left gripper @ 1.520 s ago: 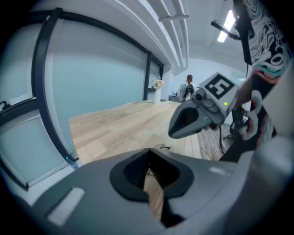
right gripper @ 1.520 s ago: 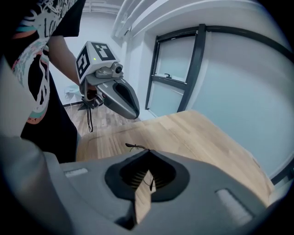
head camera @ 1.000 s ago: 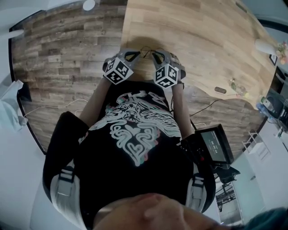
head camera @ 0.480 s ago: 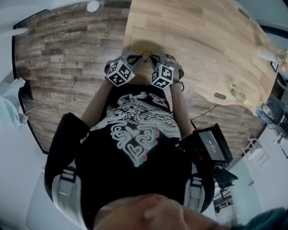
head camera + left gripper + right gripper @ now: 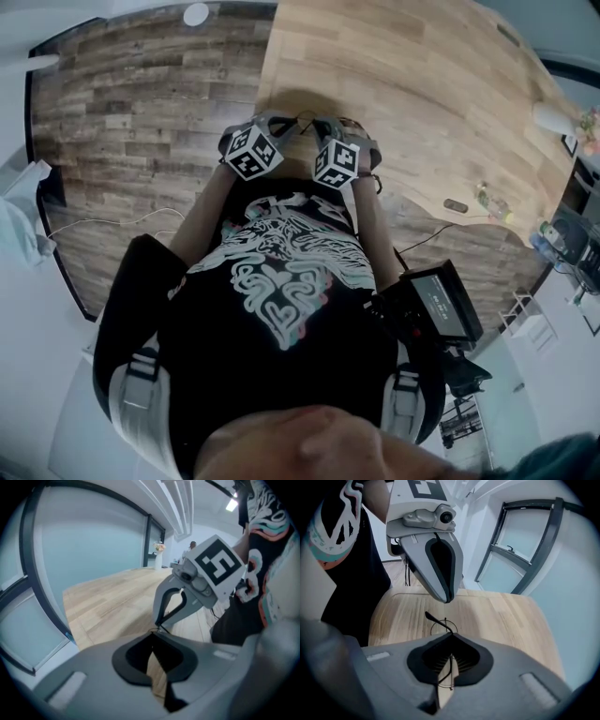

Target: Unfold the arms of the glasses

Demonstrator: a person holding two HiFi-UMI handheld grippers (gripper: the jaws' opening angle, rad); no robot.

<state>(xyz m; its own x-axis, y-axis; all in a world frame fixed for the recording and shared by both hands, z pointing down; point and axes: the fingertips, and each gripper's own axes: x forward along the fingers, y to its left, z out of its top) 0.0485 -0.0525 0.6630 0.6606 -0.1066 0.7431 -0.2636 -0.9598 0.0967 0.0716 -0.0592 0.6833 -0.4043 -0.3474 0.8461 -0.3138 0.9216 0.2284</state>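
The thin wire glasses hang between my two grippers over the near edge of the wooden table. My right gripper is shut on the frame. One round lens and a dark arm stick out past its tips. My left gripper faces it tip to tip with its jaws shut. A bit of the glasses' wire shows right at its tip. In the head view the left gripper and the right gripper almost meet, each with its marker cube behind it.
Plank floor lies left of the table. Small objects sit at the table's right edge, and a white item stands further back. A monitor stands by the person's right side. Cables lie on the floor.
Both grippers have stayed together at the table edge with the glasses between them. They have shifted slightly, and the right marker cube has turned a little.
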